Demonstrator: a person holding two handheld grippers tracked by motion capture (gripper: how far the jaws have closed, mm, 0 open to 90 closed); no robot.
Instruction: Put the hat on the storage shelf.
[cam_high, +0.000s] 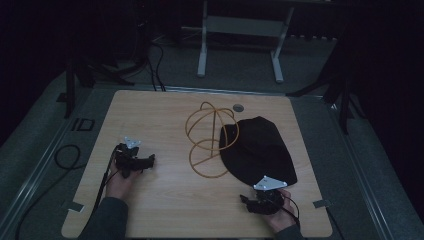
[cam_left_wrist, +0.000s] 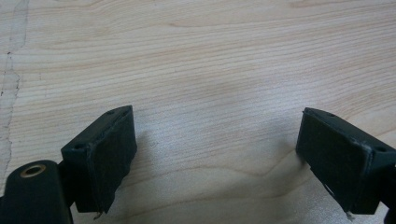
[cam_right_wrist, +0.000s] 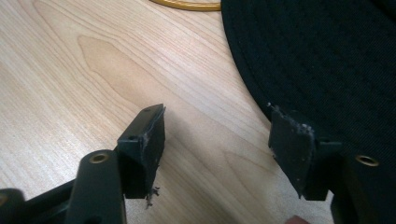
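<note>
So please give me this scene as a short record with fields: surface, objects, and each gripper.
surface: wooden table
objects: black hat; yellow wire stand, touching the hat's left side
left gripper: jaws open, over bare wood, holding nothing
right gripper: jaws open, at the hat's near edge, holding nothing
hat in right gripper view: brim beside one jaw

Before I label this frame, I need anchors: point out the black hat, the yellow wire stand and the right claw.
black hat (cam_high: 260, 147): high view, middle of its crown.
yellow wire stand (cam_high: 206, 173): high view, base ring's front edge.
right claw (cam_right_wrist: 224, 144): right gripper view, midway between its open fingertips.
</note>
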